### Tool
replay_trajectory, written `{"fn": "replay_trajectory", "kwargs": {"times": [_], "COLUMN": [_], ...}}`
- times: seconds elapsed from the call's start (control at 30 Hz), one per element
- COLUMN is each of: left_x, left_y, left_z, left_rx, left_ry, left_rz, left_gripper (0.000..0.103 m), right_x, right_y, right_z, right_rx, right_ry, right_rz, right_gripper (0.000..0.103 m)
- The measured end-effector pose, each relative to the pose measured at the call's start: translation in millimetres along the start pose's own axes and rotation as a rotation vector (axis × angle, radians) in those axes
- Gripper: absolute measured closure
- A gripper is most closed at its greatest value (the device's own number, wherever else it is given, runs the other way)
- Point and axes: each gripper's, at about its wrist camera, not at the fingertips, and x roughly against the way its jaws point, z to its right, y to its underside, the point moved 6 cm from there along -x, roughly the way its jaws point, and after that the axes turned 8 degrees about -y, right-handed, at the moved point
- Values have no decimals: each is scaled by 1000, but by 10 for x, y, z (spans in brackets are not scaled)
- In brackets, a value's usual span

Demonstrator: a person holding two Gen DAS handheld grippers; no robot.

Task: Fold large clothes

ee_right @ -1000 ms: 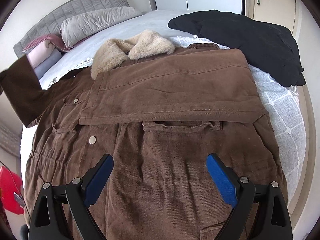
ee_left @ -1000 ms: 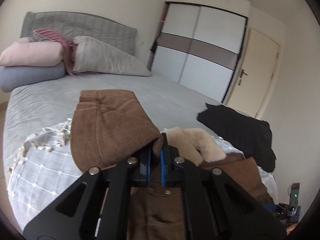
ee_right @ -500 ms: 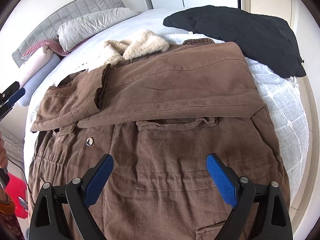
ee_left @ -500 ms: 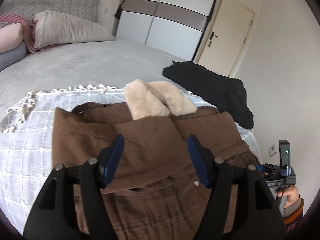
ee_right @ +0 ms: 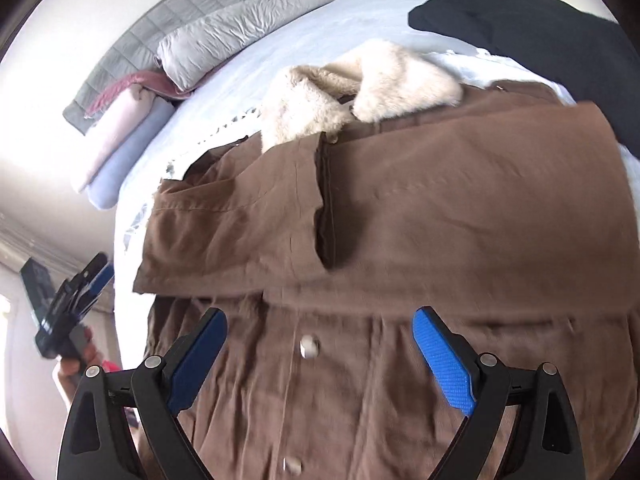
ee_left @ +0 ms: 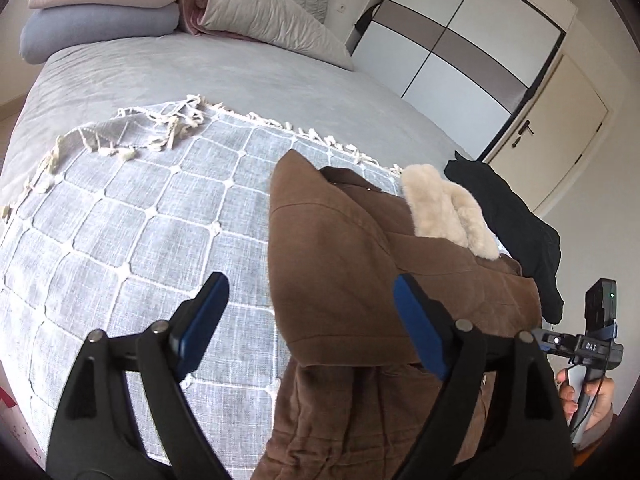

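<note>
**Hand-held grippers both free, jacket lies between them**

Left hand-held gripper [ee_left: 308, 320] has just been opening its jaws; they stand wide apart, and the pads press on nothing, though the folded left side of the brown corduroy jacket with a cream fleece collar [ee_right: 400, 216] shows in the gap. The right hand-held gripper [ee_right: 320, 354] is also spread wide and holds nothing, above the buttoned front.

The jacket lies on the grey checked throw [ee_left: 132, 240] on the bed, collar toward the headboard, hem toward the foot edge. Both sleeves are folded across the chest. I judge the next fold runs along this long axis, and both hands are about equally near the hem.
</note>
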Motion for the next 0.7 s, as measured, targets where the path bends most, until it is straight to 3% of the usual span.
{"fn": "replay_trajectory", "kwargs": {"times": [0.1, 0.13, 0.2, 0.27, 0.33, 0.5, 0.6, 0.7], "left_x": [-101, -113, -122, -127, -133, -95, -38, -53], "left_y": [41, 34, 8, -27, -65, -120, -101, -17], "left_z": [-103, -137, -195, -240, -262, -258, -224, -119], "left_rx": [28, 33, 55, 94, 122, 105, 76, 10], "left_ry": [5, 4, 16, 46, 71, 55, 37, 35], "left_rz": [-33, -35, -28, -20, -11, 24, 38, 17], "left_gripper": [18, 18, 18, 18, 19, 31, 32, 32], "right_x": [-396, -504, -728, -863, -850, -217, 288, 530], "right_y": [-239, -289, -395, -466, -545, -786, -937, -1071], "right_z": [13, 35, 81, 96, -2, -457, -603, -501], "right_rx": [-27, -31, -34, -29, 0, 92, 138, 130], "right_ry": [-29, -26, -8, 16, 25, -95, -95, -55], "right_rz": [11, 16, 28, 52, 97, 248, 340, 368], "right_gripper": [10, 16, 35, 68, 92, 96, 96, 96]}}
